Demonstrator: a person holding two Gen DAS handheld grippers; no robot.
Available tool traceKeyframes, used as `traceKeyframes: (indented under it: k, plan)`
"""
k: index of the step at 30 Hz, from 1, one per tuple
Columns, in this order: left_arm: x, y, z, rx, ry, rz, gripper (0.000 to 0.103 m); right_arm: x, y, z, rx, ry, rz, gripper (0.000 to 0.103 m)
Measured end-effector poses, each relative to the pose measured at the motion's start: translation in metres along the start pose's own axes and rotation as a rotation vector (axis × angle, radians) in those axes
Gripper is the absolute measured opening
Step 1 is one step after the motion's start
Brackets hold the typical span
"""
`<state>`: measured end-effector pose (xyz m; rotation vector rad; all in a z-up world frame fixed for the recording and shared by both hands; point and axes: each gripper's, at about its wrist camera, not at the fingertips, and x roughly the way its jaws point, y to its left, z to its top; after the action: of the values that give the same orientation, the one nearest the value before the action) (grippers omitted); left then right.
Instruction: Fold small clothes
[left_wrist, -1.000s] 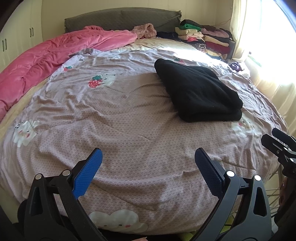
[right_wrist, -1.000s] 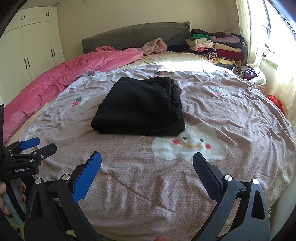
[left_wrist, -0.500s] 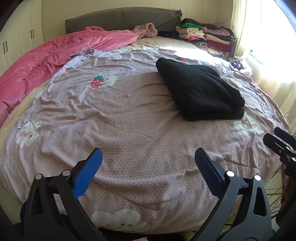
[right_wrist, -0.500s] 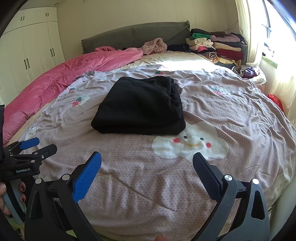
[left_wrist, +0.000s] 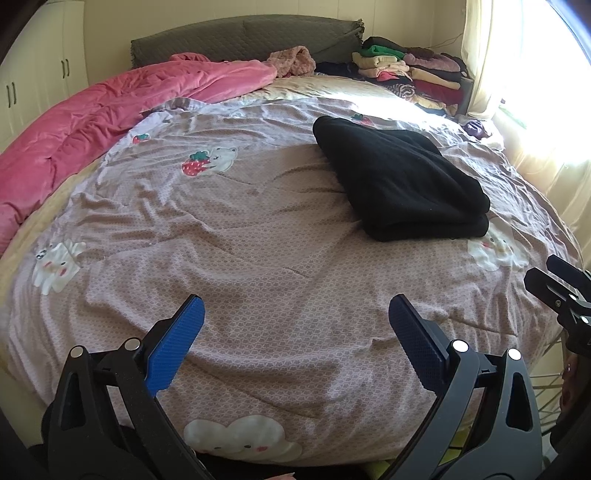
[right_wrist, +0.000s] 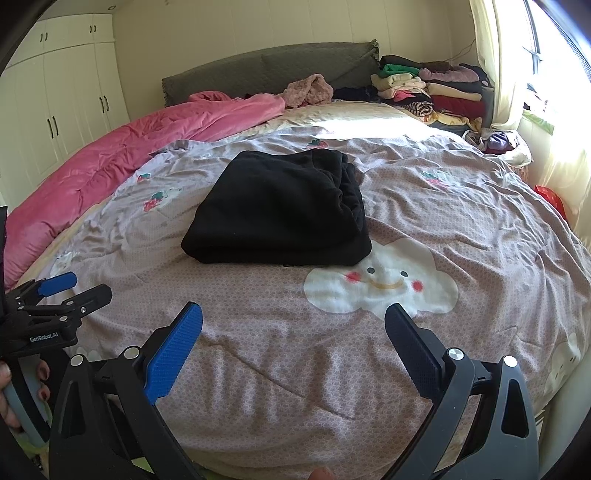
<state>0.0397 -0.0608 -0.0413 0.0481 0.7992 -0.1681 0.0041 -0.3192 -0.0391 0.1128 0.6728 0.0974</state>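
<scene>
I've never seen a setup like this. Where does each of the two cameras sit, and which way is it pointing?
Left wrist view: sits on the left gripper, faces across the bed; the right gripper's tips show at right.
Right wrist view: sits on the right gripper, faces the headboard; a hand holding the left gripper shows at left.
Shared: folded black fleece garment, pink quilted blanket, pile of folded clothes.

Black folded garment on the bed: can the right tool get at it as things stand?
Probably yes. The right tool is open and empty, and only bare quilt lies between it and the black folded garment ahead. The left tool sits off to the side.
</scene>
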Motion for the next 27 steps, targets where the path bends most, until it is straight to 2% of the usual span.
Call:
traceKeyframes:
  k: [20, 24, 27]
  plan:
    - [-0.001, 0.002, -0.001, 0.008, -0.010, -0.003, 0.094, 0.000, -0.005, -0.006, 0.005, 0.004, -0.022, 0.099]
    - [0.002, 0.006, 0.002, 0.006, 0.010, 0.048, 0.094, -0.005, -0.014, -0.007, 0.020, -0.019, -0.081, 0.099]
    - [0.007, 0.017, 0.002, -0.030, 0.028, 0.060, 0.094, -0.015, -0.037, -0.010, 0.074, -0.052, -0.159, 0.099]
